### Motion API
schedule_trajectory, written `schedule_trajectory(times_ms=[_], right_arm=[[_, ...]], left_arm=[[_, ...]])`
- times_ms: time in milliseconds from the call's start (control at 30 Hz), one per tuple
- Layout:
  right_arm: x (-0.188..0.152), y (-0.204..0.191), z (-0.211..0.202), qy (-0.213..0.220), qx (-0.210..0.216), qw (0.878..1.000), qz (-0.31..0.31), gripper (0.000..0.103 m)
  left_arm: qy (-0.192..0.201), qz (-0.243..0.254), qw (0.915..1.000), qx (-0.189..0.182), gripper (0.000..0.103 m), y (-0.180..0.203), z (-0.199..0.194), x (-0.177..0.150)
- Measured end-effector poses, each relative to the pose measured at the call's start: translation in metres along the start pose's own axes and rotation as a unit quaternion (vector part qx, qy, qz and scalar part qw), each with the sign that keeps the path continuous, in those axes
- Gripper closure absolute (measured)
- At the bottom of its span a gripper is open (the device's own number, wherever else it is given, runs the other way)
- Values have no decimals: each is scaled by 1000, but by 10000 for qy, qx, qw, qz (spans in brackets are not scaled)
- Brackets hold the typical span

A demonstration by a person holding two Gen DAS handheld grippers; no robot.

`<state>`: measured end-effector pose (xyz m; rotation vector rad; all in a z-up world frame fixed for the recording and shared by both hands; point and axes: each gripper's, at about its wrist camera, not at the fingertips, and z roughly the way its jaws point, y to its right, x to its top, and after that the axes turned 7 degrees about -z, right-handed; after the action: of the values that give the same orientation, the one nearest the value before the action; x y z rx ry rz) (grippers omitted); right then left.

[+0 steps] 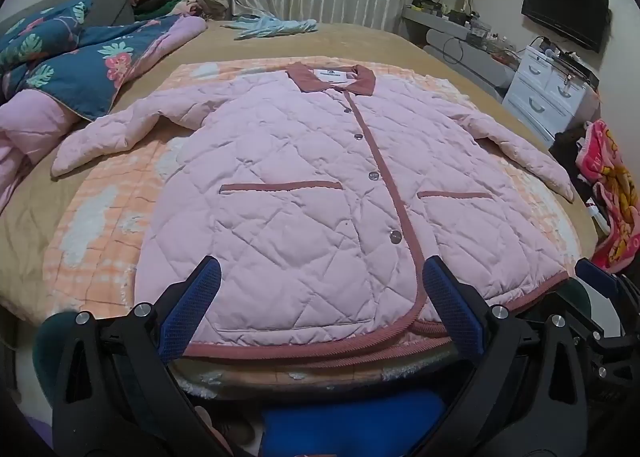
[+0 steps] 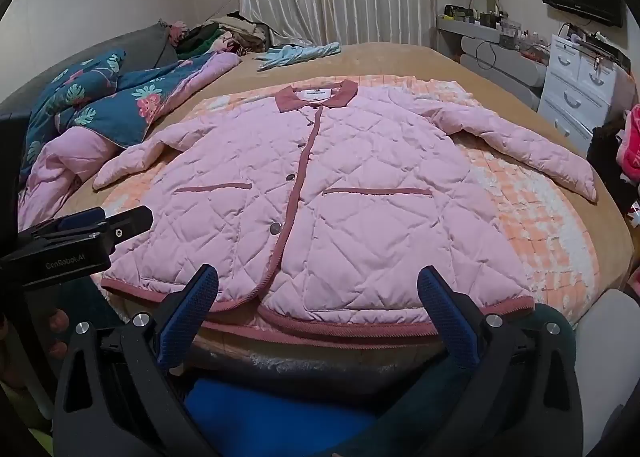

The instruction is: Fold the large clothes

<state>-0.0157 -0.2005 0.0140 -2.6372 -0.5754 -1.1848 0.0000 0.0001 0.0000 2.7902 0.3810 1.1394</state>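
Bed (image 1: 280,41) bears a flat pink jacket (image 1: 304,185); left gripper (image 1: 320,289) and right gripper (image 2: 320,289) spread, empty.

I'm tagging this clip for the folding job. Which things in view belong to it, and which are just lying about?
Belongs to the job:
- pink quilted jacket, spread flat and buttoned
- left gripper, open
- right gripper, open
- orange checked blanket under it

Lying about:
- floral quilt
- light blue garment
- white drawers
- television
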Motion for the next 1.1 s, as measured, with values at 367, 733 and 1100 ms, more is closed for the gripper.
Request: schedule_trajectory(times_ms=[367,733,1100], right_arm=[[2,-4,-2,18,-35,10000,-77,4],[2,-5,-4,53,-95,9999,-108,4],[3,-3,-6,40,-119,9999,-101,4]], left_arm=[[-14,1,10000,-14,8,0,0,0],[19,-7,10000,-56,8,6,-7,5],[33,-7,10000,-56,8,5,-9,5]])
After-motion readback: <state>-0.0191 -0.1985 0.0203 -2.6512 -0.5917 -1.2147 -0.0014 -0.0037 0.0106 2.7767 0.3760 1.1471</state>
